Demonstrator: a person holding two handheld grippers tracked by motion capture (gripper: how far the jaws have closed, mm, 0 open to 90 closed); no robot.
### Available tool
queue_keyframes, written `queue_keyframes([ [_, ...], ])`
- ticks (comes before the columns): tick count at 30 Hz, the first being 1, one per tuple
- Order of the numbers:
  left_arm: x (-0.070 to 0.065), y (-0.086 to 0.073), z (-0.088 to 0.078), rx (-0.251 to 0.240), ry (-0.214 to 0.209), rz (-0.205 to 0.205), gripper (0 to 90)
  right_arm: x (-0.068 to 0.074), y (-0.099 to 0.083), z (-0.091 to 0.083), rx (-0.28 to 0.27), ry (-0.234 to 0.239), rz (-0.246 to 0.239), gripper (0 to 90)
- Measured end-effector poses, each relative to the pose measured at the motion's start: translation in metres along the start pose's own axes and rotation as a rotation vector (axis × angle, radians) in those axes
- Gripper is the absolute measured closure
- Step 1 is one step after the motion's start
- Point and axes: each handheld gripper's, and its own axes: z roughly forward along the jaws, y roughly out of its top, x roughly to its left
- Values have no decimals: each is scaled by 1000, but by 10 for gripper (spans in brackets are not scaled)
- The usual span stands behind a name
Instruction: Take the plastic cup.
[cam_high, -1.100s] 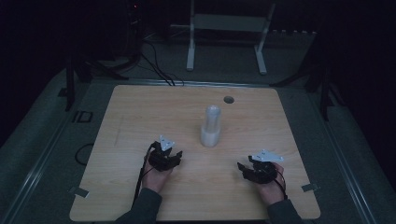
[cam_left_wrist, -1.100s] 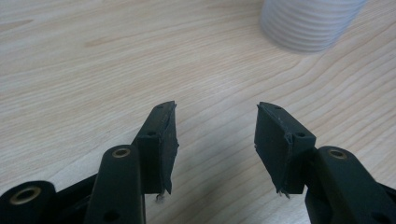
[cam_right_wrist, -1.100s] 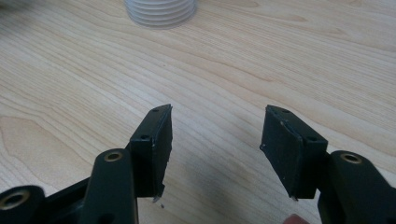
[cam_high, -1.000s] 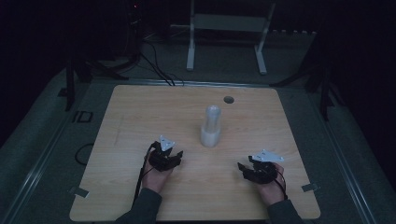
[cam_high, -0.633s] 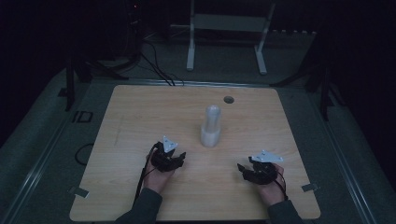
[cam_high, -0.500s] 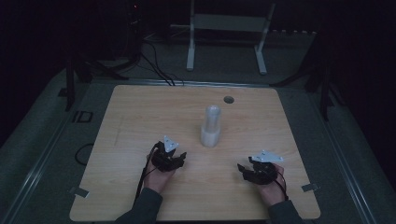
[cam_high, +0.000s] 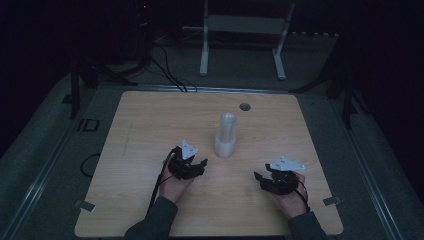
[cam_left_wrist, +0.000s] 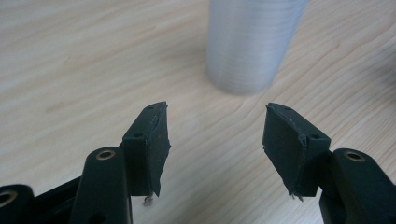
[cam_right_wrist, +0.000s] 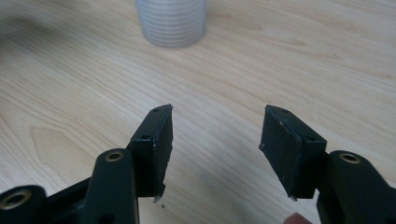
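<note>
On a light wooden table (cam_high: 150, 125) stands a white ribbed cylinder (cam_high: 226, 135), upright, with a wider base and a narrower upper part, a little beyond the middle of the board. Further back, near the far edge, sits a small dark round spot (cam_high: 244, 106). The person's two hands come in from the near side, each holding a black gripper. The left gripper (cam_high: 196, 167) sits just beside the cylinder, on its near left, and points toward it without touching it. In the left gripper view its two jaws (cam_left_wrist: 215, 135) stand apart with bare wood between them, and they have just been opening a little; the base of the cylinder (cam_left_wrist: 250, 44) rises close ahead, slightly right of the gap. The right gripper (cam_high: 260, 178) rests lower on the table, well apart from the cylinder, toward the near right. In the right gripper view its jaws (cam_right_wrist: 215, 133) are likewise spread with nothing between them, and the cylinder (cam_right_wrist: 172, 22) stands farther off, up and to the left. A fingertip shows at the bottom edge there.
</note>
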Motion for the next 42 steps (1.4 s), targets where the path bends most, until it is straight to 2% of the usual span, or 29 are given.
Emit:
queue_keyframes([
  [5,-3,12,7,-16,-13,18,391,2,8,0,-8,1,-14,420],
  [11,-5,22,18,-34,-26,3,364,2,18,-1,-28,1,-16,409],
  [18,-10,32,28,-46,-38,12,306,4,27,0,-33,4,-24,392],
  [24,-12,37,37,-55,-14,0,257,5,33,1,-39,2,-34,383],
  [32,-14,42,44,-60,-34,0,217,1,48,-4,-66,-10,-34,371],
  [35,-15,43,46,-62,-30,0,188,2,54,-5,-75,-7,-41,369],
  [42,-17,47,54,-76,-66,-7,173,5,65,0,-80,0,-58,365],
])
